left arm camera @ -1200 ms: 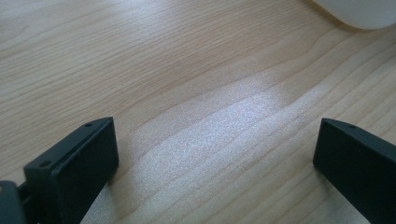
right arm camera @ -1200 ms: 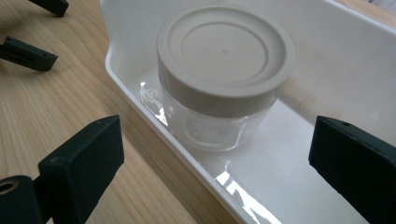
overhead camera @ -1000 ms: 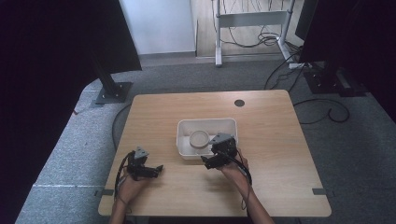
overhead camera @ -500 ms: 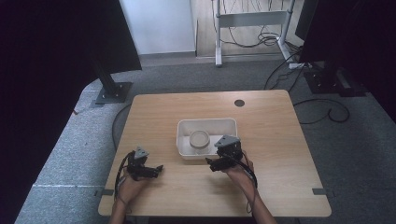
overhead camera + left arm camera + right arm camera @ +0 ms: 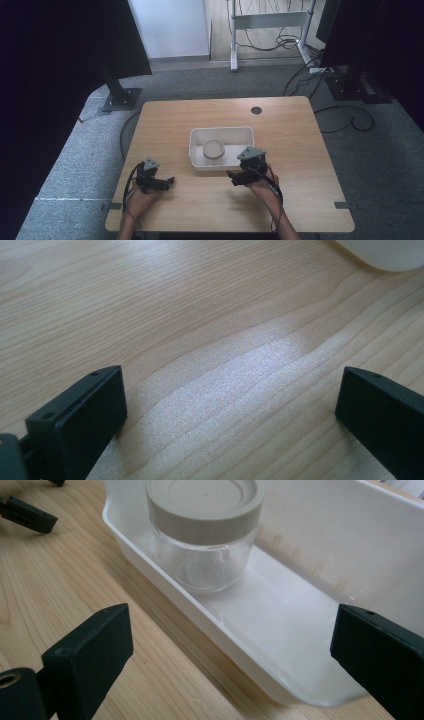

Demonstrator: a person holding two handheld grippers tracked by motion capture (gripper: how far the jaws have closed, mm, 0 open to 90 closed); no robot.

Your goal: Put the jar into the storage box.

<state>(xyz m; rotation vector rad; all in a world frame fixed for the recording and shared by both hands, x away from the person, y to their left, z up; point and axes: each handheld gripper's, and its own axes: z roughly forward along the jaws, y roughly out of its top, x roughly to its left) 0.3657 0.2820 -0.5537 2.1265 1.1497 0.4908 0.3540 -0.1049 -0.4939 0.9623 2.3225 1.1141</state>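
Observation:
A clear glass jar [image 5: 213,149] with a flat grey lid stands upright in the left part of a white tray [image 5: 222,130] at the middle of the wooden table [image 5: 290,130]. In the right gripper view the jar [image 5: 205,535] sits just beyond the tray's near wall [image 5: 190,605]. My right gripper [image 5: 227,620] is open wide, level with that wall, and holds nothing. From above, the right gripper [image 5: 235,176] lies at the tray's front right corner. My left gripper [image 5: 167,181] rests open on bare wood to the tray's left, jaws apart over the table [image 5: 227,385].
The tray's corner [image 5: 385,252] peeks in at the top right of the left gripper view. A round cable hole [image 5: 256,110] sits near the table's far edge. Black stand bases [image 5: 120,99] and loose cables [image 5: 345,120] lie on the grey carpet around the table.
My right gripper has drawn back a little from the tray toward the near edge and slightly right. The left gripper and the jar have stayed put.

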